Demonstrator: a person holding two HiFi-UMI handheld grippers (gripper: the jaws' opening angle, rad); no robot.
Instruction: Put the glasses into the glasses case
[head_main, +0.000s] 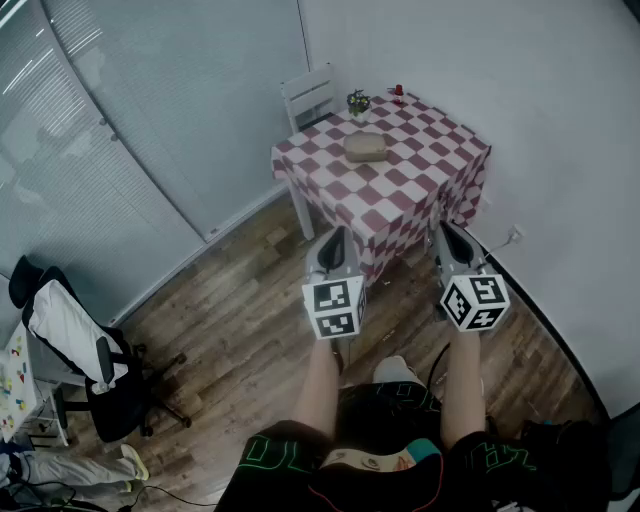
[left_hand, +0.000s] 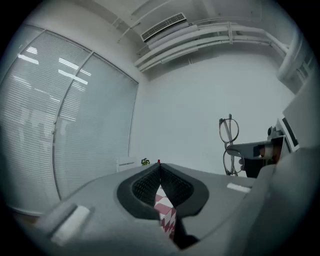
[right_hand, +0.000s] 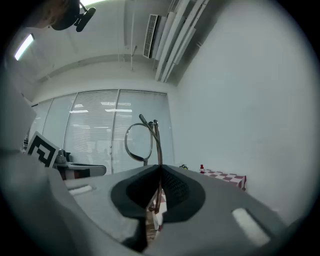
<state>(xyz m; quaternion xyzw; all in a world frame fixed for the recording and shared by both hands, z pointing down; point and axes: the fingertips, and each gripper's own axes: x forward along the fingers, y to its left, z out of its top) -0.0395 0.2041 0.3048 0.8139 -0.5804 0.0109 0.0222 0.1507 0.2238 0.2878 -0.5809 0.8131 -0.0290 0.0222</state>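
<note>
Bare forearms reach forward at the bottom of the head view, above dark shorts with green lettering, each hand holding a gripper over a wood-plank floor (head_main: 225, 330). The left gripper (head_main: 334, 234) has its jaws pressed together with nothing between them; only a sliver of red-and-white cloth shows through the gap behind them in its own view. The right gripper (head_main: 446, 229) is clamped on a pair of thin metal-framed glasses (right_hand: 139, 142), which stand upright out of the closed jaws, one round lens rising above the fingertips. The left gripper view also catches those glasses (left_hand: 229, 131) off to its right, held in the air.

Well ahead of both grippers, in the corner of the room, stands a surface (head_main: 425, 165) draped in a red-and-white checked cloth. A tan oblong glasses case (head_main: 367, 147) lies near its middle, closed as far as can be told. Behind it, near the wall, sit a small potted plant (head_main: 358, 101) and a small red object (head_main: 398, 93). A white chair (head_main: 310, 94) stands at the far side. A black office chair (head_main: 100, 385) with a white garment over it stands at far left.
</note>
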